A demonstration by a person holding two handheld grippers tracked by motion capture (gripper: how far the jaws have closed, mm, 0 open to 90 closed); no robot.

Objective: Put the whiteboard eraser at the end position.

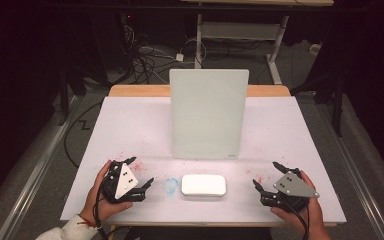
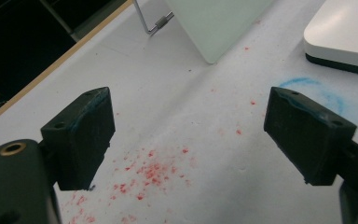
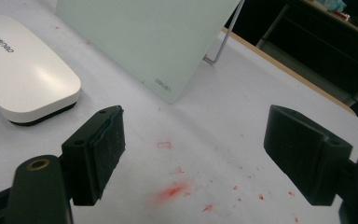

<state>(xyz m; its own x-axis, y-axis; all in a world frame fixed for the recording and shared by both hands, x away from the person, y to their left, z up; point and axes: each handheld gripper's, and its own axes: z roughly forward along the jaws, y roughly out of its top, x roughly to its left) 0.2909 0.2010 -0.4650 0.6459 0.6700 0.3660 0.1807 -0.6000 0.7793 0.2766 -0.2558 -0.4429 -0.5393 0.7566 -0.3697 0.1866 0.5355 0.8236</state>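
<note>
Left gripper (image 1: 142, 172) lower left, right gripper (image 1: 266, 177) lower right, both spread wide, empty. White eraser (image 1: 203, 185) between. Board (image 1: 208, 114) upright at center.

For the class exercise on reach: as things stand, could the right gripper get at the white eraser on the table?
Probably yes. The right gripper is open, and only bare, red-stained table lies between it and the white eraser. The upright glass board stands behind, out of the way.

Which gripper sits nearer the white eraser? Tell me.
Left, narrowly. The left gripper rests just beside the white eraser's left end, past the blue smudge; the right gripper lies slightly farther off its right end.
</note>
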